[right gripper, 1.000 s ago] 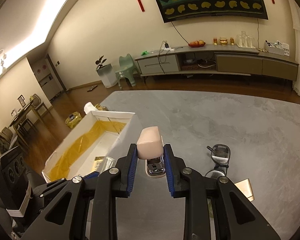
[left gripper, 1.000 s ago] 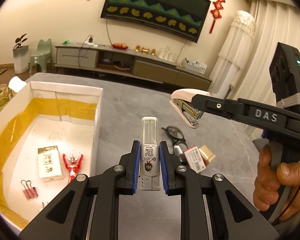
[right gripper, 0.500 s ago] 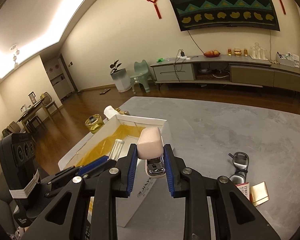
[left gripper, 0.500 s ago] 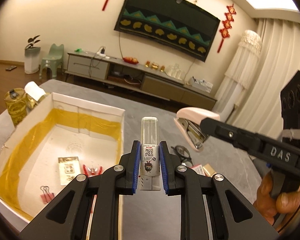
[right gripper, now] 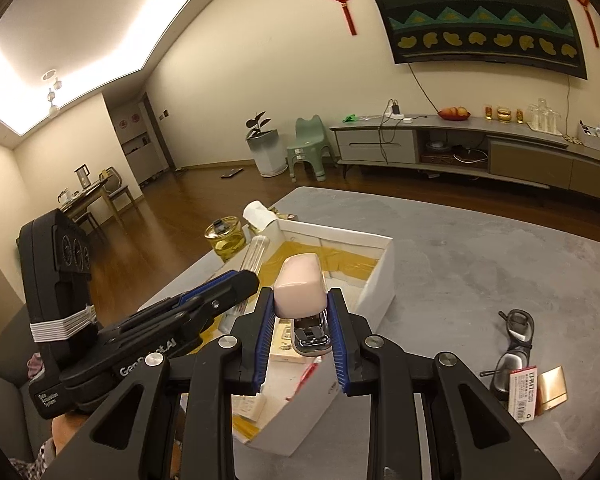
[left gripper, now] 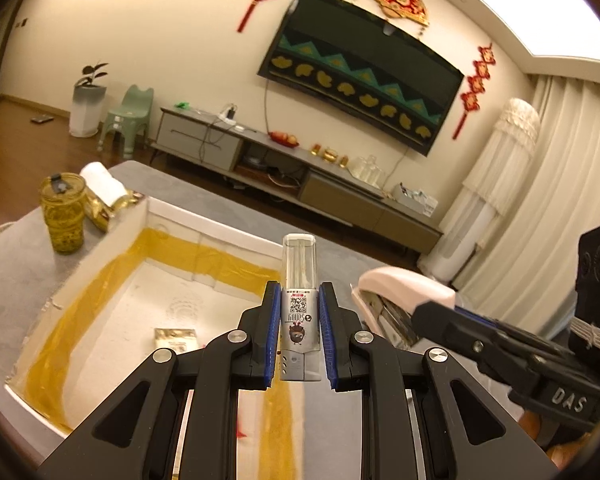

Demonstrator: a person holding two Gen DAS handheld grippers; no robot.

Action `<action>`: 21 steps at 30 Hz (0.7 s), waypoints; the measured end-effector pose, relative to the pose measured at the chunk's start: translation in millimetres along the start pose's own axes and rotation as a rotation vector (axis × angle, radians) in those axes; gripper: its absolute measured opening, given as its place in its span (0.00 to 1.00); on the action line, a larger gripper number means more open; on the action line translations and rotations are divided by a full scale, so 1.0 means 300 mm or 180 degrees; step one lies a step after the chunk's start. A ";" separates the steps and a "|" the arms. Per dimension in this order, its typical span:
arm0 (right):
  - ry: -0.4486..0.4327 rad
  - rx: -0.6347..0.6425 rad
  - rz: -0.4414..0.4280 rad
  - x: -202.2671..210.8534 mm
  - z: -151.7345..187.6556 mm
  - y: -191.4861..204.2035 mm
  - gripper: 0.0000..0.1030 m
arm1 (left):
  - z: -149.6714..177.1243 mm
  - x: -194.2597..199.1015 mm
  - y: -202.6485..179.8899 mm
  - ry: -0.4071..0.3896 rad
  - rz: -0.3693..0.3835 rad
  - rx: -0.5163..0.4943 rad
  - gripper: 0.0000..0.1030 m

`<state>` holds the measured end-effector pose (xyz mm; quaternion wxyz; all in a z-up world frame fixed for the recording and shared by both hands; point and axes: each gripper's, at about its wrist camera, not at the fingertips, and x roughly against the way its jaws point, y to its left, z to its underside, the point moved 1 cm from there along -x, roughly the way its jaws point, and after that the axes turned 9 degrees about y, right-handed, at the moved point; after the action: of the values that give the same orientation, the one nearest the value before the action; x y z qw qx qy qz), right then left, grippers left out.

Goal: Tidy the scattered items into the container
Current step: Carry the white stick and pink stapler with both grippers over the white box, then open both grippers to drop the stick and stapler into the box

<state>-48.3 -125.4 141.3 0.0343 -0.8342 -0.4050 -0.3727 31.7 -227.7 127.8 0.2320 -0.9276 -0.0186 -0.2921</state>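
Note:
My left gripper is shut on a clear-capped tube case with a QR label and holds it above the white box lined with yellow tape. My right gripper is shut on a pink stapler, also held over the box. The stapler shows at the right of the left wrist view. The tube shows in the right wrist view. A small printed packet lies on the box floor.
On the grey table right of the box lie dark glasses, a white labelled packet and a gold card. A jar of yellow liquid and a paper roll stand beyond the box's far left corner.
Both grippers have moved left with their items, from above the table to above the box. The glasses and packets have left the left wrist view.

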 end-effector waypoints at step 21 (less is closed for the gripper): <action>0.0370 0.0155 -0.0067 -0.233 -0.137 0.138 0.27 | -0.093 -0.055 0.300 0.0010 -0.0169 0.0567 0.19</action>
<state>-71.3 -213.3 135.5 0.0741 -0.8057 -0.4200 -0.4110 18.4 -318.6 101.2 0.3057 -0.9021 -0.0687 -0.2968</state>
